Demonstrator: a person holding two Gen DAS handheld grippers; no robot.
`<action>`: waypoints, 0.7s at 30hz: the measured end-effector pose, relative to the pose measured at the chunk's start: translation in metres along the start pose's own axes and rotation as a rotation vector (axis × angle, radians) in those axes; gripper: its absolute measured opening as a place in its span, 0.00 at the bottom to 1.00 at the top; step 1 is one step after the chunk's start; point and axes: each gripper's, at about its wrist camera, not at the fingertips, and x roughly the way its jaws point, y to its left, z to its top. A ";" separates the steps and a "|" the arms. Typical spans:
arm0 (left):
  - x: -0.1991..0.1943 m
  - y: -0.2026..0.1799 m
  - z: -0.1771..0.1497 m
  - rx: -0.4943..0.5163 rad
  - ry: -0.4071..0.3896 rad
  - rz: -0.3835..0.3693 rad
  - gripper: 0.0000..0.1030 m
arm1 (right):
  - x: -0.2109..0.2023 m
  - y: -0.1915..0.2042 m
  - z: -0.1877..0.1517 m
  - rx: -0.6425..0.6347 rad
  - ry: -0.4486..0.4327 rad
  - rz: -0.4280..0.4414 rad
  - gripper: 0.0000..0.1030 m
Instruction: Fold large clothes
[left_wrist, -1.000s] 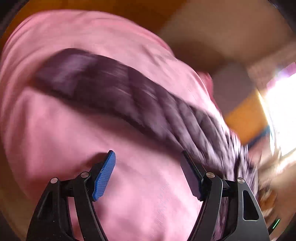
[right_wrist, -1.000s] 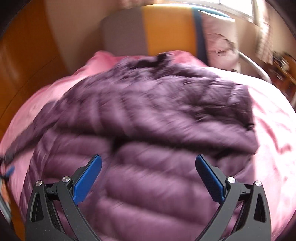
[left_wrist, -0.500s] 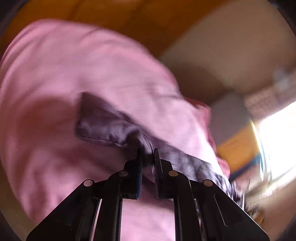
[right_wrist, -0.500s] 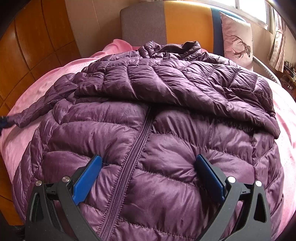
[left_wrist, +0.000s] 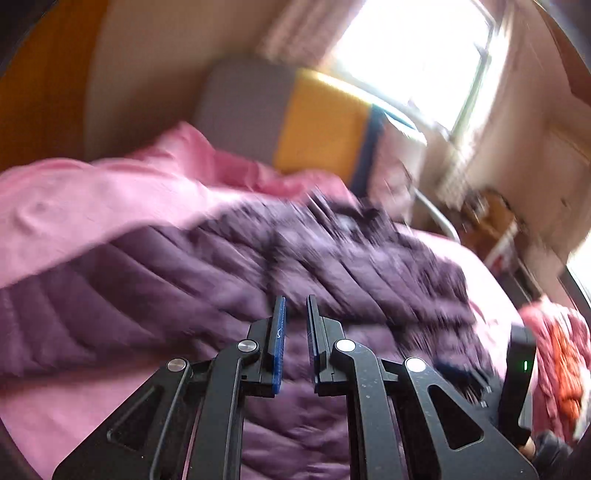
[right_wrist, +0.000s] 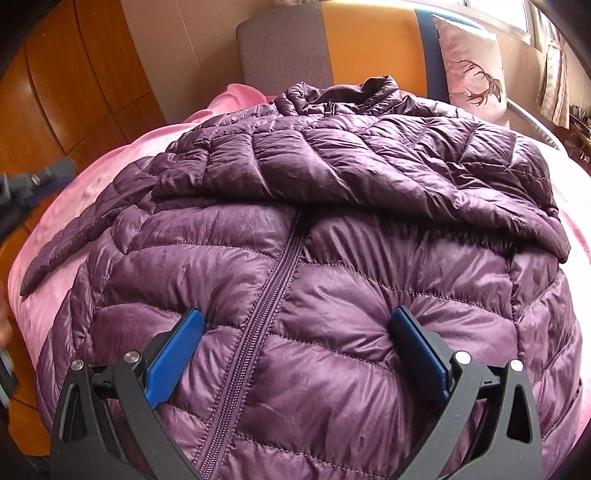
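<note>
While the jacket (right_wrist: 295, 258) lies zipped on the pink bed (right_wrist: 110, 177), the right claw (right_wrist: 295, 354) rests spread on its hem — the left claw (left_wrist: 294, 343) looks nearly pressed together, empty. Puffy, slippery, light: pinch the 9 o'clock sleeve (right_wrist: 62, 254) cuff.

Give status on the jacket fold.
Done: jacket zipped, one sleeve folded across the chest. In hand: right gripper open, straddling the zipper; left gripper nearly closed, grip unclear. Left: other sleeve lies out on the pink sheet; body unfolded.

One purple jacket (right_wrist: 295, 258), one pink blanket (right_wrist: 110, 177), one deer-print pillow (right_wrist: 472, 70)
</note>
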 end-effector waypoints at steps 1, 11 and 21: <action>0.005 -0.004 -0.005 -0.012 0.016 -0.008 0.10 | 0.000 -0.001 0.000 0.005 -0.002 0.006 0.98; -0.056 0.131 -0.062 -0.574 -0.084 0.144 0.71 | 0.000 -0.005 -0.003 0.015 -0.023 0.029 0.98; -0.135 0.300 -0.115 -1.143 -0.308 0.283 0.67 | -0.001 -0.003 -0.004 0.001 -0.019 0.008 0.98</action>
